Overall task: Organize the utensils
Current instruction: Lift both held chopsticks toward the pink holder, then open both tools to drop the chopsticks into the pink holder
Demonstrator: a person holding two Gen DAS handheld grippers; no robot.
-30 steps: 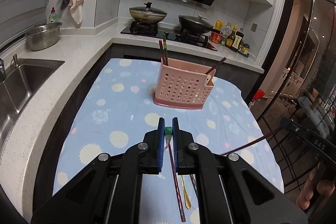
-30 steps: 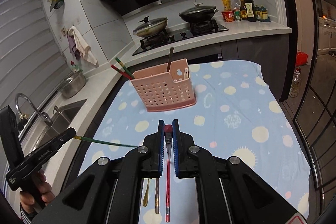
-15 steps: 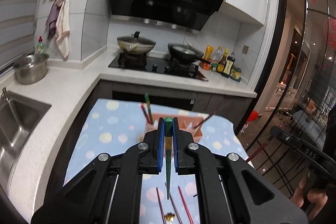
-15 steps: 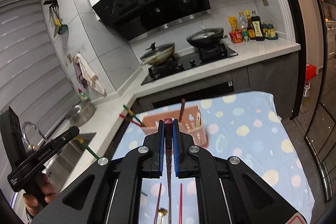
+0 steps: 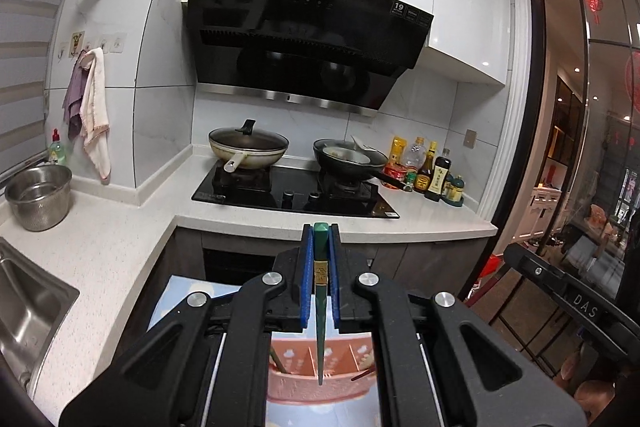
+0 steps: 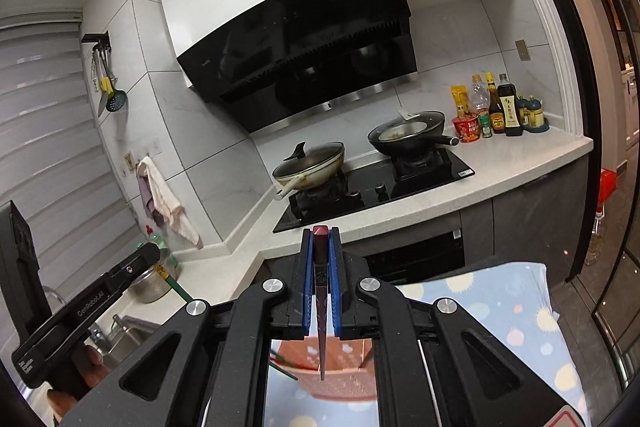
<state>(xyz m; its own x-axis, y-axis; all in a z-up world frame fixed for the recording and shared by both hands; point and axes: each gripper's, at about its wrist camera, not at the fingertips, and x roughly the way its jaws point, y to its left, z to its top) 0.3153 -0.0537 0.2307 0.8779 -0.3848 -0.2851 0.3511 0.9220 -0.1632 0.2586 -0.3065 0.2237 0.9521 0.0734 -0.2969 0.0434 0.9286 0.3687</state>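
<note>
Chopsticks clamped upright | green chopstick (image 5: 321, 311) left gripper (image 5: 321, 239) | red chopstick (image 6: 321, 307) right gripper (image 6: 321, 241)

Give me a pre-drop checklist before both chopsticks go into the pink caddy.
1. Left claw shut on the green chopstick: ok.
2. Right claw shut on the dark red chopstick: ok.
3. Green chopstick tip over the pink caddy: ok; it points down at a middle compartment.
4. Dark red chopstick tip over the caddy in the right wrist view: ok, though near its front wall.
5. Height of either tip above the caddy rim: cannot tell.
6. Room in the target compartment: cannot tell; chopsticks already lean at the caddy's left and right ends, and the claws hide most of the inside.
</note>
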